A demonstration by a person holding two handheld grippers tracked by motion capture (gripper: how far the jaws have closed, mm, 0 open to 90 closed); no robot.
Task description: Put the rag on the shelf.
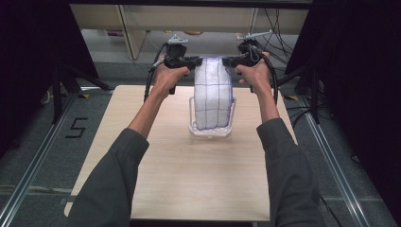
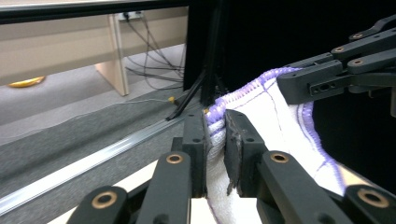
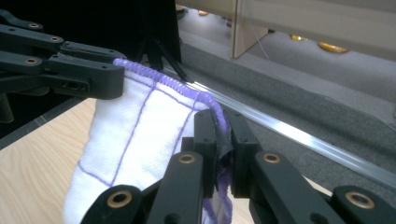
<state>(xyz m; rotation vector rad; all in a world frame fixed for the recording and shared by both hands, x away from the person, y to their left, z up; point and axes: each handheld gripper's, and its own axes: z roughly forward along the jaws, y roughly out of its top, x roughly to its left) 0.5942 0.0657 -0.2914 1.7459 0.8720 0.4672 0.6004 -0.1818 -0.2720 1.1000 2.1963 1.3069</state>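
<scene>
Wooden table (image 1: 156, 156) at frame centre is bearing a clear container (image 1: 211, 128) while left gripper (image 1: 195, 61) and right gripper (image 1: 228, 61) are pinching the towel (image 1: 212, 94) corners, needing equal tension lowering.

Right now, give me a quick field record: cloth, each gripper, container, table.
cloth: white towel with purple grid lines, held up by its top edge
left gripper: shut on the towel's top left corner
right gripper: shut on the top right corner
container: clear tray, the towel's lower end inside it
table: light wood
</scene>
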